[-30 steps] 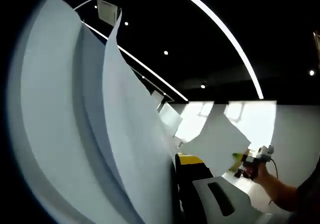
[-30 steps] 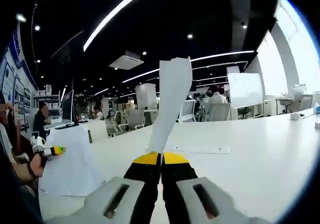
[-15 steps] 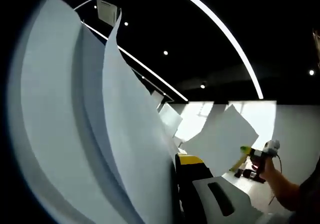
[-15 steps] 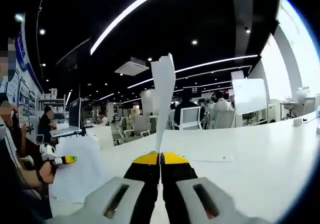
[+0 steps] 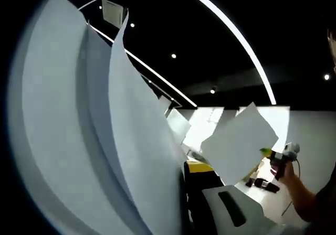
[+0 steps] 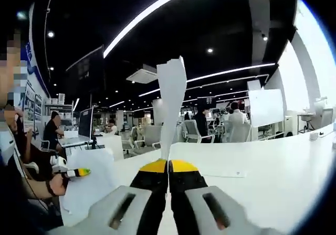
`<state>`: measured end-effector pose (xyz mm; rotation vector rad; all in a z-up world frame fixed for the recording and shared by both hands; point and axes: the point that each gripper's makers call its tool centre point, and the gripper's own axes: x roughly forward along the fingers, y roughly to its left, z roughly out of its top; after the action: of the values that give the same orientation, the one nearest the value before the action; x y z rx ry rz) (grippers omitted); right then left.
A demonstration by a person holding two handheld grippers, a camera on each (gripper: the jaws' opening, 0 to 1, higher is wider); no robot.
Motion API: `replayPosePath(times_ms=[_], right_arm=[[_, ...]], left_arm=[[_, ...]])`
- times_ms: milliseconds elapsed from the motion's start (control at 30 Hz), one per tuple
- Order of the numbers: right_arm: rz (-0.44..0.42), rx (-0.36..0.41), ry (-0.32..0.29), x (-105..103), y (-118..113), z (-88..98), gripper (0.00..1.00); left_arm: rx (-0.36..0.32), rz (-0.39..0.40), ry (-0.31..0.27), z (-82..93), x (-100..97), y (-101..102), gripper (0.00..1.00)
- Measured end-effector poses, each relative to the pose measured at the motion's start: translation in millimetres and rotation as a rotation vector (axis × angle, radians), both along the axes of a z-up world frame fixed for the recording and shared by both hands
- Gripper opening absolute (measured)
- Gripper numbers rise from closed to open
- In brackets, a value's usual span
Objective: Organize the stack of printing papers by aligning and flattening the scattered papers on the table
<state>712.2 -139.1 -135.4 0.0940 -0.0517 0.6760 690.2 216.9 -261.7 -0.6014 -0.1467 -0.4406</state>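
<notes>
- Right hand-held gripper [image 6: 168, 167], in its own view: the yellow-tipped jaws are pressed together, pinching a single sheet [image 6: 171, 101] by its bottom edge.
- That sheet stands nearly edge-on, rising tall and narrow from the jaw tips, with a ragged top corner.
- Under it runs the white worktop [image 6: 262, 164], with one flat sheet [image 6: 223, 173] lying well off to the right of the jaws.
- At the left of the same view, a hand [image 6: 56, 183] holds the left hand-held gripper [image 6: 79, 172], its yellow-green tip against the stack [image 6: 92, 185] of white paper held up off the worktop.
- Left gripper view: the stack [image 5: 94, 140] is right up against the lens, big curved white sheets fanned apart, standing upright.
- Just one yellow-tipped jaw of the left gripper peeks out, tight beside the paper; I can't tell whether the jaws are clamped on it.
- To the right in that view, the single sheet [image 5: 239, 143] hangs in the air, broadside on, held at its lower right edge by the right gripper [image 5: 273, 153] in the person's hand [image 5: 283, 167].
- A dark object [image 5: 260, 183] lies on the worktop below that hand; too small to tell what it is.
</notes>
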Motion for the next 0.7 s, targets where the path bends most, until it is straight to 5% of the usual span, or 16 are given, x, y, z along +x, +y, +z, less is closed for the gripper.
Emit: replayPosePath(times_ms=[700], right_arm=[[0.042, 0.004, -0.072, -30, 5, 34.4, 0.00]], left_arm=[[-0.004, 0.004, -0.001, -2.1, 0.7, 3, 0.10]])
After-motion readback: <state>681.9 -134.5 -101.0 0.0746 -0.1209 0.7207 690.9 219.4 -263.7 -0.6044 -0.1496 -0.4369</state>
